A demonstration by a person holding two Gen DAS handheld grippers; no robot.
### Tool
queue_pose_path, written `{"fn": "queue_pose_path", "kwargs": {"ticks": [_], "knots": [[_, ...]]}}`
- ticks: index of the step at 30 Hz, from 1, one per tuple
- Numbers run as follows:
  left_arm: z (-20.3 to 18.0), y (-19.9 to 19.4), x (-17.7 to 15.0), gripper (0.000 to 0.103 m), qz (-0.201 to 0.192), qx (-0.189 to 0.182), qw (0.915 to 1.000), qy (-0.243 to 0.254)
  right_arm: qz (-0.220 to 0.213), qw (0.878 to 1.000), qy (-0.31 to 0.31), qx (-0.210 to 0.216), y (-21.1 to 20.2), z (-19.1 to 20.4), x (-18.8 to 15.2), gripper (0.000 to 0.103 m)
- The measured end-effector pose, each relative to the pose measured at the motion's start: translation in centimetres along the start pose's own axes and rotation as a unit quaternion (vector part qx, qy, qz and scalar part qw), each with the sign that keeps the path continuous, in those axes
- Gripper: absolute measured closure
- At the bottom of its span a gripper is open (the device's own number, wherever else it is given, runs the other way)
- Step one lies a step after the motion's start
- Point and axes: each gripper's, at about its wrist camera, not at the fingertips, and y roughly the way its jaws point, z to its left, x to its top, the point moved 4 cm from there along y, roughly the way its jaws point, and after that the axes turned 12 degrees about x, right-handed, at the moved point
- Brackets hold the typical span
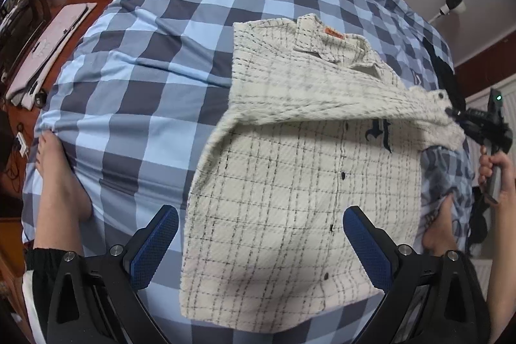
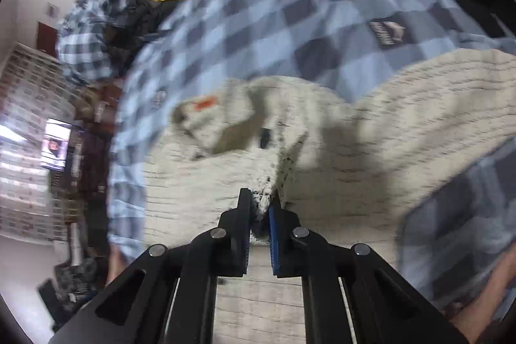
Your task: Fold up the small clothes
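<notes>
White checked shirt [image 1: 290, 182] flat on bed [image 1: 145, 86], near front edge. Right hand-held gripper [image 2: 259, 208] pinching sleeve end [image 2: 262, 199], lifted. Left hand-held gripper [image 1: 261, 247] spread wide over shirt hem, holding nothing. Best: carry sleeve across chest, lay flat, no bunching.

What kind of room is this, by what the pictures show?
Most likely a bedroom: a checked blue quilt covers a bed, a pillow lies at its end, and a white shirt is spread on it.
</notes>
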Motion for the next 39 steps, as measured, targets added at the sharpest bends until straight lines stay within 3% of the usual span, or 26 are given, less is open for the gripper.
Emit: {"fn": "queue_pose_path", "kwargs": {"ticks": [4,7,9,10,11,13,17,21,23,27,30,32,34,37,38,39], "knots": [[-0.2,0.2,-0.2,0.000,0.003,0.003,1.0000,0.006,0.049,0.995,0.040,-0.079,4.0,-6.3,-1.7,0.094],[-0.4,0.3,-0.3,0.000,0.003,0.005,0.9999,0.012,0.124,0.978,0.118,-0.119,5.9,-10.6,-3.4,0.087],[-0.5,0.3,-0.3,0.000,0.000,0.010,0.9998,0.016,0.115,0.971,0.159,-0.138,4.7,-12.4,-3.5,0.086],[-0.5,0.4,-0.3,0.000,-0.003,0.017,0.9996,0.020,0.091,0.970,0.169,-0.152,3.6,-12.8,-3.3,0.078],[-0.6,0.5,-0.3,0.000,-0.006,0.023,0.9994,0.025,0.066,0.969,0.168,-0.168,2.6,-12.8,-2.9,0.061],[-0.8,0.8,-0.2,0.000,-0.010,0.031,0.9989,0.033,0.030,0.970,0.139,-0.195,1.4,-11.7,-2.2,0.037],[-1.7,3.1,1.7,0.000,0.020,0.050,0.9972,0.051,0.017,0.983,0.075,-0.166,2.5,-6.7,-1.9,0.036],[-4.3,5.7,6.1,0.000,-0.017,0.100,0.9900,0.098,0.012,0.991,-0.010,-0.131,5.7,-0.1,-3.1,0.036],[-6.8,7.8,8.6,0.000,-0.034,0.096,0.9857,0.134,0.015,0.987,-0.075,-0.142,8.0,3.1,-4.0,0.036],[-11.6,12.8,12.3,0.000,-0.071,0.065,0.9791,0.179,0.041,0.963,-0.209,-0.168,13.3,8.5,-6.2,0.036],[-13.4,17.9,13.3,0.000,-0.049,0.047,0.9763,0.205,0.053,0.951,-0.264,-0.154,16.6,11.1,-7.3,0.036],[-12.7,21.7,13.3,0.000,-0.013,0.057,0.9797,0.192,0.082,0.946,-0.280,-0.143,18.5,11.1,-7.8,0.036],[-11.4,23.6,13.2,0.000,-0.002,0.052,0.9834,0.174,0.126,0.942,-0.275,-0.147,19.9,9.6,-8.0,0.036],[-9.8,23.4,13.4,0.000,-0.036,0.044,0.9826,0.177,0.124,0.953,-0.262,-0.091,18.7,7.4,-6.7,0.036],[-8.9,23.3,13.5,0.000,-0.045,0.055,0.9816,0.177,0.118,0.956,-0.256,-0.084,17.9,6.6,-6.2,0.036],[-7.8,23.3,13.7,0.000,-0.049,0.067,0.9816,0.172,0.108,0.956,-0.251,-0.104,16.9,5.4,-5.4,0.036]]}}
